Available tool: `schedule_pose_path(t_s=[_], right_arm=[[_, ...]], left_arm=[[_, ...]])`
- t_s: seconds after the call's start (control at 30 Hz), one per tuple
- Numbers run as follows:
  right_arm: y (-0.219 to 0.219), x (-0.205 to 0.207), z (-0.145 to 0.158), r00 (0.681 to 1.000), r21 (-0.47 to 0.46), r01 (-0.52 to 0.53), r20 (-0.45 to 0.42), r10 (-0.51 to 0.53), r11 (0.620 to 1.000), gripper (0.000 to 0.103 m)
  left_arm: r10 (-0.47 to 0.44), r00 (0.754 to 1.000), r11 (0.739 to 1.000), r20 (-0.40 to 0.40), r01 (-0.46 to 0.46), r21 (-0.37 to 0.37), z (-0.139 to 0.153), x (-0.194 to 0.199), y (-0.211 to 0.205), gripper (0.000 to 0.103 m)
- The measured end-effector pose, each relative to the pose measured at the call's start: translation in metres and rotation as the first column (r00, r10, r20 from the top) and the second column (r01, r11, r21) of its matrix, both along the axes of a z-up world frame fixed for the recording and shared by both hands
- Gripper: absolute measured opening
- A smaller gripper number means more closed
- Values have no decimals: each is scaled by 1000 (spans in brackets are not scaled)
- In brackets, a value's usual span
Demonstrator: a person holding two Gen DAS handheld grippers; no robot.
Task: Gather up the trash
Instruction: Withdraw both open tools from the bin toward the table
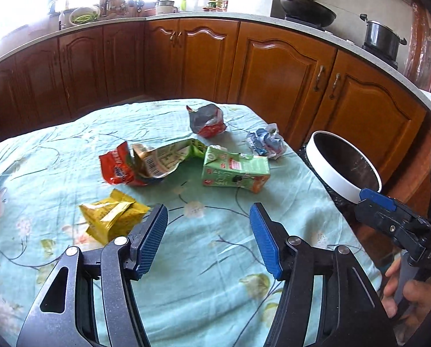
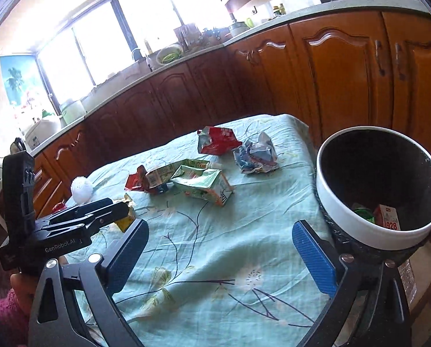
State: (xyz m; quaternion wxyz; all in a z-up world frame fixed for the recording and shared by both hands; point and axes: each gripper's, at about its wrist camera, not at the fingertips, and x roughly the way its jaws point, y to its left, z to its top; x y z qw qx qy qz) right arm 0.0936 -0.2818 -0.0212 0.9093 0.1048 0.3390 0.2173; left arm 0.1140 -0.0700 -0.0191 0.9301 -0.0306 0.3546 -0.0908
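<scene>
Left claw (image 1: 208,222) stands partly spread and empty over the desk (image 1: 186,274), its near pad just beside the yellow packet (image 1: 111,217); right claw (image 2: 219,256) gapes wide, also empty, next to the bin (image 2: 360,225). Off to the side of the bin, on the flowered cloth, lie a green carton (image 1: 234,172), a torn red-and-green wrapper (image 1: 146,163), a red pouch (image 1: 206,120) and a crumpled blue-white wad (image 1: 264,143). All look light, thin and crackly; the carton is dented but stiffer, best pinched across its flat sides, the wrappers at a bunched fold. The bin's depth is dark; only a red box (image 2: 387,217) and something green show inside
</scene>
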Motion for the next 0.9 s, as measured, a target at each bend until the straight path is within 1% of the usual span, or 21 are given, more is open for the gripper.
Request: schedule_pose_path(t_s=[0.1, 0.2, 0.4, 0.6, 0.73, 0.77, 0.9], right_arm=[[13, 10, -3, 998, -5, -39, -53, 38, 999, 103], [22, 18, -5, 994, 10, -68, -80, 68, 998, 103], [41, 32, -2, 989, -45, -133, -73, 130, 990, 103], [64, 53, -4, 981, -160, -194, -61, 186, 968, 103], [78, 70, -4, 973, -235, -232, -39, 230, 944, 103], [82, 74, -4, 970, -254, -243, -36, 242, 936, 103], [96, 90, -11, 958, -314, -285, -53, 283, 905, 101]], left_arm=[[28, 1000, 1000, 0, -28, -4, -1, -5, 18, 60], [56, 998, 998, 3, -56, -7, -1, -11, 36, 60], [93, 996, 996, -5, -93, -8, -3, -14, 65, 61], [113, 993, 994, -27, -114, -7, -9, -11, 88, 63], [96, 994, 995, -52, -96, -9, -13, -2, 96, 64], [81, 995, 997, -62, -81, -7, -15, 2, 97, 67], [55, 995, 998, -87, -52, 29, -22, 16, 96, 67]])
